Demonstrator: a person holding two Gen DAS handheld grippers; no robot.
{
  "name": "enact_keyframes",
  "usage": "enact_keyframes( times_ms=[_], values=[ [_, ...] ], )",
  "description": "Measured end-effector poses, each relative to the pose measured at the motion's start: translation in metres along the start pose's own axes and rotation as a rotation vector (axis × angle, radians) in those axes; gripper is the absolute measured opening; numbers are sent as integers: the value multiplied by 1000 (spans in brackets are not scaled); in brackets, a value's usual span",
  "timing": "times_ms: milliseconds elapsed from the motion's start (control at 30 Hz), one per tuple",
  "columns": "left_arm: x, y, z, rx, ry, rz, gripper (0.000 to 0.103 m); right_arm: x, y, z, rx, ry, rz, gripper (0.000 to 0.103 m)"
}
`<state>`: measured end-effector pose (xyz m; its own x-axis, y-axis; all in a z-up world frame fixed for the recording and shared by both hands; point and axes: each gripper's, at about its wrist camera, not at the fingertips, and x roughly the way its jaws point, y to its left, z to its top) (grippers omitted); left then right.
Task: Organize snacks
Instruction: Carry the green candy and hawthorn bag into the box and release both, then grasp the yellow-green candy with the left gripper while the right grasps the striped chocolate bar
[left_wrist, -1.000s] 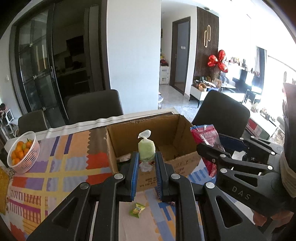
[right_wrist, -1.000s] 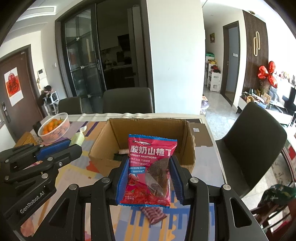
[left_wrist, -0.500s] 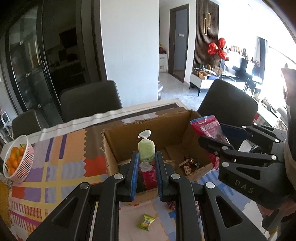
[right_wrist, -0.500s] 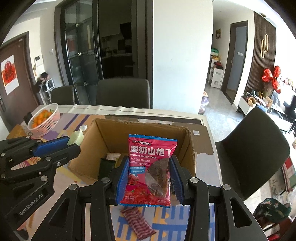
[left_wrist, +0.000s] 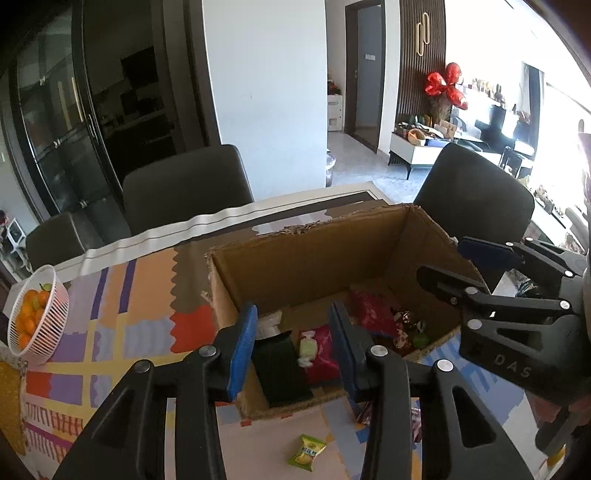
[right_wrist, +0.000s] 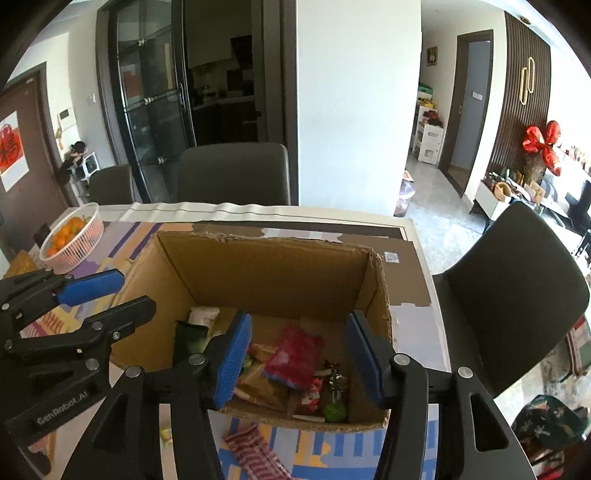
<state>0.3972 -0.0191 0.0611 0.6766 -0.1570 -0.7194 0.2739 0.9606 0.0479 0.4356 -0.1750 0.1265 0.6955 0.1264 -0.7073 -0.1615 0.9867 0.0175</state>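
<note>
Dining room: white pillar, dark glass doors, dark padded chairs (right_wrist: 232, 173) at the far and right sides of the table (right_wrist: 417, 280), red balloons (right_wrist: 543, 146) on the far right wall.

Surface: patchwork cloth (left_wrist: 122, 314) in orange, purple and yellow covers the table; a white strip runs along its far edge.

Cardboard box (right_wrist: 273, 269): open-topped, centre of the table, upright. It holds mixed snacks: a red packet (right_wrist: 295, 356) lying tilted on the pile, a small green sweet (left_wrist: 308, 347) beside a dark flat packet (left_wrist: 279, 369) at the left end, and other wrappers too jumbled to sort.

Left gripper (left_wrist: 293, 345): angled down over the near left edge of the box. Jaws have just been opening; the blue pads (left_wrist: 242, 347) stand apart with nothing pressed between them, the green sweet lying below in the box.

Right gripper (right_wrist: 301, 354): angled down over the near right part of the box, side by side with the left. Jaws have just been opening; the gap is clear, the red packet lying free beneath it.

Loose on the cloth, near side of the box: a green-yellow sweet (left_wrist: 307, 452) and a red striped wrapper (right_wrist: 255, 452).

White basket (left_wrist: 40, 314): far left, filled with oranges (left_wrist: 31, 317).
</note>
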Motion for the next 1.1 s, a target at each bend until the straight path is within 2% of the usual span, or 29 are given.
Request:
enact_keyframes(
  times_ms=[500, 733, 1100],
  values=[
    [-53, -1, -36, -4, -23, 23, 42, -46, 21, -33, -74, -21, 33, 55],
    [-56, -6, -56, 31, 13, 23, 42, -52, 28, -49, -96, 41, 61, 55],
    [-40, -11, -106, 29, 109, -13, 42, -36, 40, -90, -158, 140, 58, 55]
  ],
)
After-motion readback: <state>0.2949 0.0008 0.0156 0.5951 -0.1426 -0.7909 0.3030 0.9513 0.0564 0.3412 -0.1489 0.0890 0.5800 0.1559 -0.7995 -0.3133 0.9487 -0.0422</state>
